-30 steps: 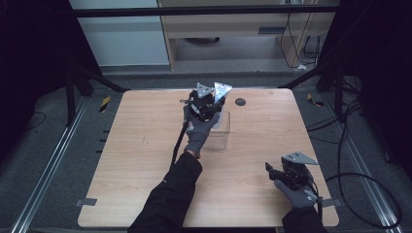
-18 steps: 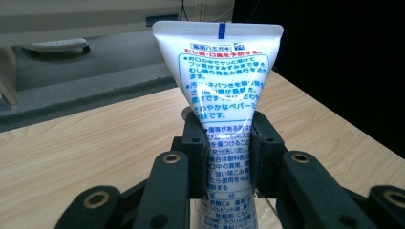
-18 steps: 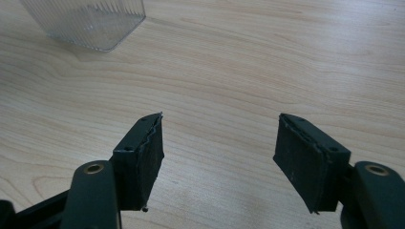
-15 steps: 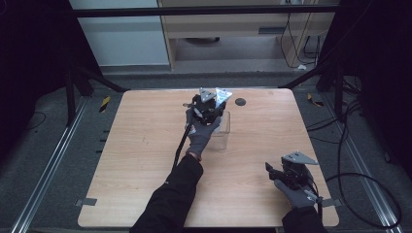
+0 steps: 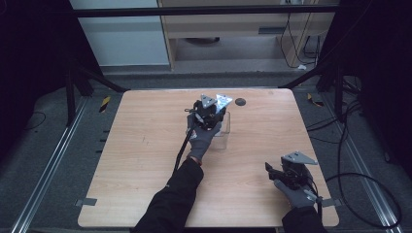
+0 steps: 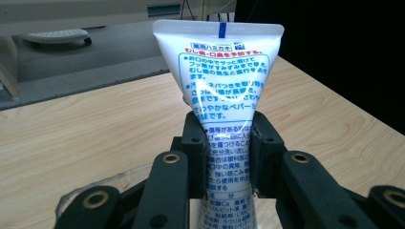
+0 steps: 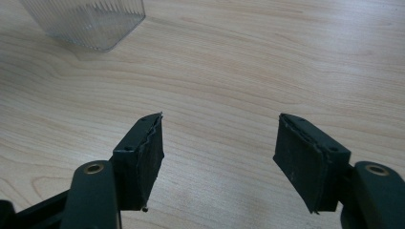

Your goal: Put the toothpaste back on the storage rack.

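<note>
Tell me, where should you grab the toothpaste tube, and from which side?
Grab the toothpaste tube at its narrower lower body, squeezing its two flat faces from the sides, as the left tongs do. The wide crimped end stands up, so the tube probably cannot slip down, and it hangs straight over the clear container.

A lab-style recording bay built around a single work table.

A pale wooden table (image 5: 145, 160) stands on grey carpet between metal floor rails (image 5: 46, 170), framed by black stand legs (image 5: 73, 92) and dark curtains on both sides. Loose cables (image 5: 340, 145) trail over the floor, yellow-and-black tape marks (image 5: 104, 103) lie by the table's corners, and a light wooden bench (image 5: 233, 24) with a white panel (image 5: 116, 34) beside it stands behind.
</note>
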